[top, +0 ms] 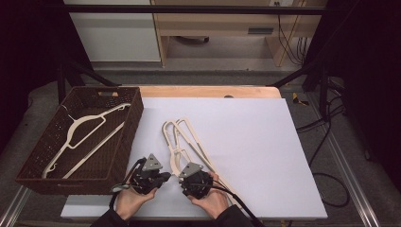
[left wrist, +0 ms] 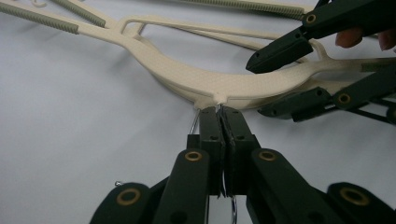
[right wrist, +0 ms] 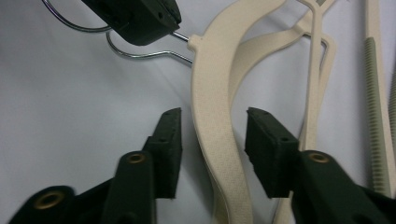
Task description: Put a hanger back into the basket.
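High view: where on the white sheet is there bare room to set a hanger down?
The white sheet is bare right of the stacked hangers to its right edge, and along its far edge. The near-left corner is crowded: left gripper, right gripper and the basket.

Brown wicker basket (top: 127, 124) at table's left edge, one cream hanger (top: 78, 137) lying inside. White mat (top: 265, 142) covers table.

Black claws (top: 150, 176), brass rivets, grey triangular plates.
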### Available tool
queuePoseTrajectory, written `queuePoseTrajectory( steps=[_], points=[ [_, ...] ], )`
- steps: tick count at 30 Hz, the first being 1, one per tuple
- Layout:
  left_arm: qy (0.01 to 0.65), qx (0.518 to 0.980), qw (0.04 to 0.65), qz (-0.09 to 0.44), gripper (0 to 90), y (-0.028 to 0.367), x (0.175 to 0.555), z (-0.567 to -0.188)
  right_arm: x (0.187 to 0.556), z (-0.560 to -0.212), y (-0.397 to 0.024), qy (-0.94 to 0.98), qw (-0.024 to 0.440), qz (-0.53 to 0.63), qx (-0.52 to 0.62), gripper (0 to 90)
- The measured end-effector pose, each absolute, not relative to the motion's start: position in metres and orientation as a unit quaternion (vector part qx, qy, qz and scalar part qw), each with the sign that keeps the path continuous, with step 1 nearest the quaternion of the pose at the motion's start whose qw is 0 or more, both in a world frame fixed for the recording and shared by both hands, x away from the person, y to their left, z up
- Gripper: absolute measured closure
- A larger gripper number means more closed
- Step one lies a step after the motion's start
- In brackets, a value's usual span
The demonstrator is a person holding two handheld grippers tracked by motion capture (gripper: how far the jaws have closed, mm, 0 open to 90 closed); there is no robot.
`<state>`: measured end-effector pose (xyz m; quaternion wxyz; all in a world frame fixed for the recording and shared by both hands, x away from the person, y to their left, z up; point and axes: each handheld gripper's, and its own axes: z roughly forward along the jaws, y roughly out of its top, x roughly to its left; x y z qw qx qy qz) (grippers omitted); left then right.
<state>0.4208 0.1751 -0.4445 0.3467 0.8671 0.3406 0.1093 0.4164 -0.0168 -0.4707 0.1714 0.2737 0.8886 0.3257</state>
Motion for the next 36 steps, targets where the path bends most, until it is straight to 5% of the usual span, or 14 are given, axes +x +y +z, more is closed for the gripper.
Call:
queuePoseTrajectory(
  steps=[11,16,20,26,36],
  points=[
    [0.343,0.857,0.368,0.109,86.1,0.18,0.42,-0.441,0.414,-0.468,-0.018,0.896,0.178,0.323,0.248,72.8],
    [0.343,0.834,0.414,0.125,72.2,0.19,0.416,-0.426,0.412,-0.461,-0.023,0.892,0.189,0.329,0.244,75.6],
    [0.337,0.81,0.454,0.152,50.1,0.199,0.412,-0.413,0.412,-0.453,-0.032,0.885,0.186,0.345,0.25,76.1],
    [0.336,0.775,0.503,0.181,30.2,0.216,0.409,-0.398,0.413,-0.441,-0.047,0.874,0.185,0.361,0.267,77.2],
    [0.339,0.757,0.519,0.206,17.6,0.232,0.408,-0.387,0.418,-0.422,-0.073,0.859,0.194,0.372,0.293,79.7]
  ],
)
